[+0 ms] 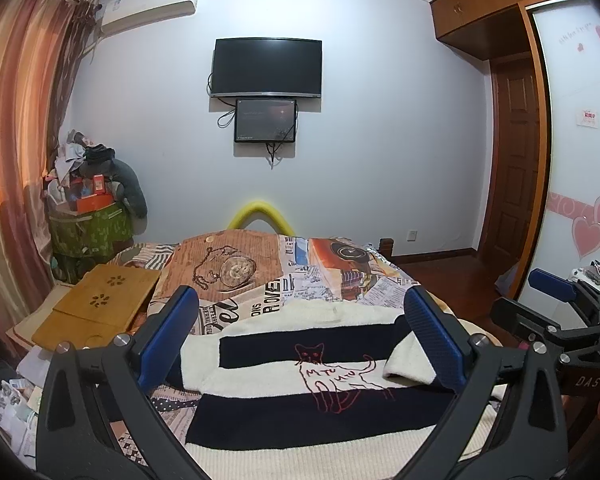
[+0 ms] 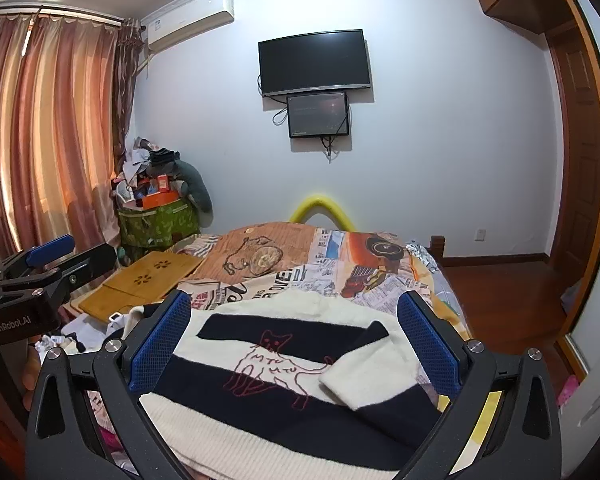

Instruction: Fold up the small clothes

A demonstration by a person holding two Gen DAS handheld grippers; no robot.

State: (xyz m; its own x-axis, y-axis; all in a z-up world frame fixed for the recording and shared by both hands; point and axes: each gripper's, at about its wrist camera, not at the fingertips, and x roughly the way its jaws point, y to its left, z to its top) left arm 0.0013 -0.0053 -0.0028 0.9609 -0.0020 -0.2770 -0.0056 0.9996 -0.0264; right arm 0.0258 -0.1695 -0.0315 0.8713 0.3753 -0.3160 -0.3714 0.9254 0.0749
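A cream and navy striped sweater (image 1: 300,396) with a red outlined cat lies flat on the bed, its right sleeve folded in across the body. It also shows in the right wrist view (image 2: 284,388). My left gripper (image 1: 300,332) is open and empty, held above the sweater with its blue pads spread to either side. My right gripper (image 2: 296,340) is open and empty, also above the sweater. The right gripper shows at the right edge of the left wrist view (image 1: 556,304); the left gripper shows at the left edge of the right wrist view (image 2: 56,260).
The bed has a newspaper-print cover (image 1: 276,280). A wooden lap tray (image 1: 100,304) lies on its left side. A pile of bags and clothes (image 1: 88,208) stands in the far left corner by the curtains. A wardrobe (image 1: 580,160) stands at right.
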